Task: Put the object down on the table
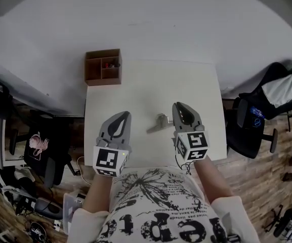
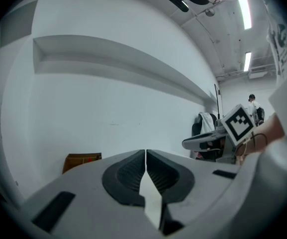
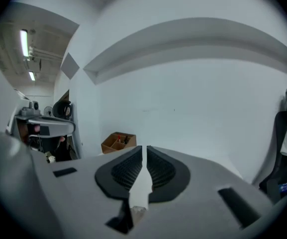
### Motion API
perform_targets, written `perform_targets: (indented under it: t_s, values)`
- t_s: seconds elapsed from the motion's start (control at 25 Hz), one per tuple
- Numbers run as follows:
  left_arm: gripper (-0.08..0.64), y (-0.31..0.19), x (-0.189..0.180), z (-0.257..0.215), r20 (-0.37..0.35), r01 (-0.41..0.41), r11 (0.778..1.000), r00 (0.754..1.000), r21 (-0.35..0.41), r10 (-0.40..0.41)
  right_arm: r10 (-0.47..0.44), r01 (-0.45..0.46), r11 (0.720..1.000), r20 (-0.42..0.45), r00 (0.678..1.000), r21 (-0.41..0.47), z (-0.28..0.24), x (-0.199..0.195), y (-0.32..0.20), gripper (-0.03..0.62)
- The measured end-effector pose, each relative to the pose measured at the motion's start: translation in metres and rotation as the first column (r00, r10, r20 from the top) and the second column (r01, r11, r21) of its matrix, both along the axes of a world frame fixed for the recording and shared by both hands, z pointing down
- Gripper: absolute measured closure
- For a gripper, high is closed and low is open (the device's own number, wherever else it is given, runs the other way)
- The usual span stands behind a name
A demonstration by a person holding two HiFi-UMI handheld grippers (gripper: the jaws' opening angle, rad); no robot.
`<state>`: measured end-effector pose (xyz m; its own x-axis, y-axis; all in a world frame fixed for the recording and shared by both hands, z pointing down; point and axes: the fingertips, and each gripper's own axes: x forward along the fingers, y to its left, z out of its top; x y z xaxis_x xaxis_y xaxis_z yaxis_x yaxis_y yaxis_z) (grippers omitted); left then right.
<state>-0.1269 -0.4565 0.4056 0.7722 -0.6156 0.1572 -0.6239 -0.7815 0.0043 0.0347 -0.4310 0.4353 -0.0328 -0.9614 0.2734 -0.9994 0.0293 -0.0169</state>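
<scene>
The small metal object [image 1: 158, 122] lies flat on the white bench [image 1: 186, 80], a little below the middle of the head view, in the gap between the two tools and just beside the right gripper [image 1: 179, 106]. Nothing holds it, so by the look of things the putting-down is done. In the right gripper view the ribbed fingers [image 3: 159, 169] stand together with only a hairline slit between them, and nothing is caught there. That view takes in the pale wall and the wooden box [image 3: 118, 142] at the lower left rather than the benchtop, which suggests the tool is tipped up and away from the object so as not to disturb it. The left gripper [image 1: 121, 116] sits to the left of the object, clearly apart from it. In its own view its fingers [image 2: 131, 173] are likewise pressed together and empty, so it seems to be only parked, with no part in the placing. The same wooden box [image 1: 102, 67], with its small compartments, stands at the bench's far left corner in the upper left of the head view, well apart from the object, so the open middle of the bench was probably chosen as an uncluttered spot. A chair draped with a jacket [image 1: 275, 92] stands off the bench at the right edge.
</scene>
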Motion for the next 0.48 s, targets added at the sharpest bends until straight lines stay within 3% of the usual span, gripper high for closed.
perform_targets:
  t_s: [0.12,0.48]
  values:
    - [0.548,0.003,0.005,-0.011,-0.011,-0.003,1.0,1.0,0.02,0.003,0.003,-0.003,0.998,-0.012,1.0,0.07,-0.023,0.004,0.007,0.598]
    - [0.548,0.01,0.013,-0.067,-0.064,0.003,0.994,0.998,0.11,0.004,-0.054,0.057,0.984,-0.023,0.998,0.171,-0.068,0.005,0.018,0.601]
